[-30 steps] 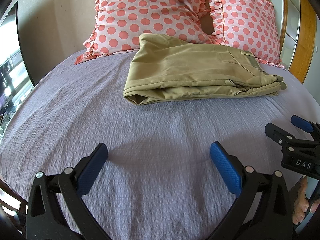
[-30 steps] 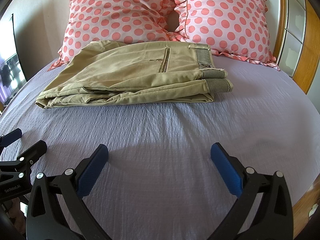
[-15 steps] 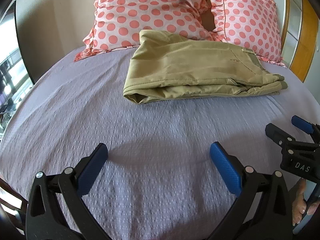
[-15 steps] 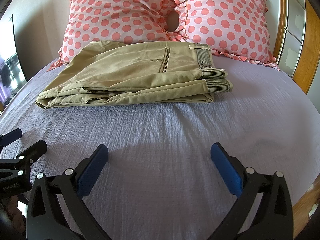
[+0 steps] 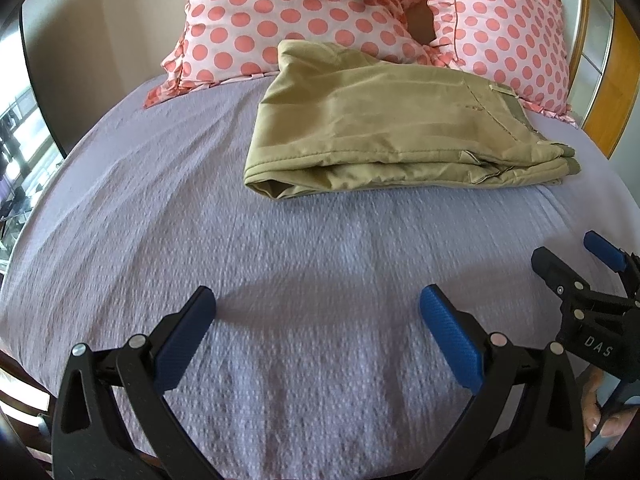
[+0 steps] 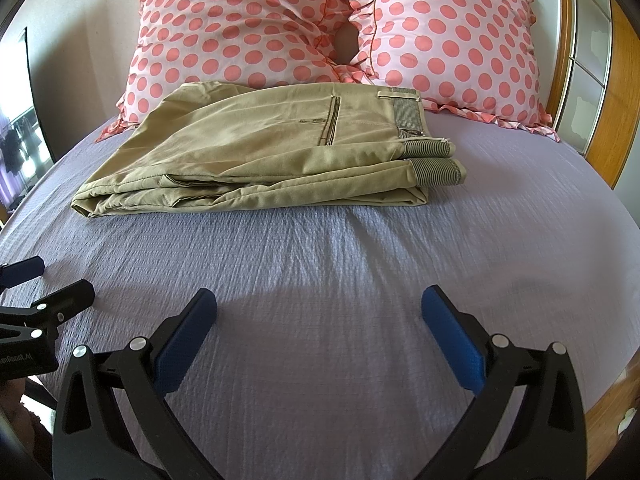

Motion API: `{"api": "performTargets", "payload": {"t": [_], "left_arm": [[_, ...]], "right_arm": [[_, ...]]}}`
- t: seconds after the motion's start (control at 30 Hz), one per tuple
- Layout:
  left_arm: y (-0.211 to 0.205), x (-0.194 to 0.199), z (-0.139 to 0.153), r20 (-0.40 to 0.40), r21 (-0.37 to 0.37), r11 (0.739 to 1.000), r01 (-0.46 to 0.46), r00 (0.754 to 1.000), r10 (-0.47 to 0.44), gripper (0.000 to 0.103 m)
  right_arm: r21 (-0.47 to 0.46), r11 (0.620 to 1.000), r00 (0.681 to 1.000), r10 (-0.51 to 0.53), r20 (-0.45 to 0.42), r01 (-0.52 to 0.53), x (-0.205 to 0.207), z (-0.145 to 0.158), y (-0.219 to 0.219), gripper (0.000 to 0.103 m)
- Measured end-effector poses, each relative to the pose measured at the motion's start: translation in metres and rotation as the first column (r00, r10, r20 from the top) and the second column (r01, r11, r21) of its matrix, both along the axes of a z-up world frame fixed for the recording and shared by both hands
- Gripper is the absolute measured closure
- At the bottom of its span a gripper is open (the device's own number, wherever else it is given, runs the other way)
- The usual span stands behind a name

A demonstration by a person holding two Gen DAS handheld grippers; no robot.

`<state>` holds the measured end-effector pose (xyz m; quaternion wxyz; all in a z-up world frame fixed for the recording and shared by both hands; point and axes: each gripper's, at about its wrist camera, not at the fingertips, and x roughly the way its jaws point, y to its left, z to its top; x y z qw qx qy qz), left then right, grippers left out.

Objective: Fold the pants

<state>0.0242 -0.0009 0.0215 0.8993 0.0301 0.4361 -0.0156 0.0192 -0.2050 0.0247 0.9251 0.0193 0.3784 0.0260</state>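
Pants (image 6: 276, 156) folded on bed (image 6: 360, 272), well beyond both grippers' spread, empty fingers (image 5: 450, 332).

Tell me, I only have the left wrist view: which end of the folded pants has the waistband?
Observer: On the right wrist view the striped waistband sits at the right end of the khaki pants, stacked in two layers.
Operator: Any pocket showing on top?
Observer: Yes, a pocket opening runs across the top layer, just left of the waistband.
Operator: Is my left gripper holding anything?
Observer: No. The left gripper shows at the left edge of that view, open and apart from the pants, over the lilac bedspread. The right gripper is open too.
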Motion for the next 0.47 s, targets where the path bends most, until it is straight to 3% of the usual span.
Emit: {"api": "performTargets", "payload": {"t": [0.47], "left_arm": [[-0.0007,0.0009,-0.0003,-0.003,0.005,1.0,0.0,1.0,0.0,0.002]], "right_arm": [[0.0,1.0,1.0,0.002,0.0,-0.002,-0.0005,0.0,-0.0006,0.001]]}}
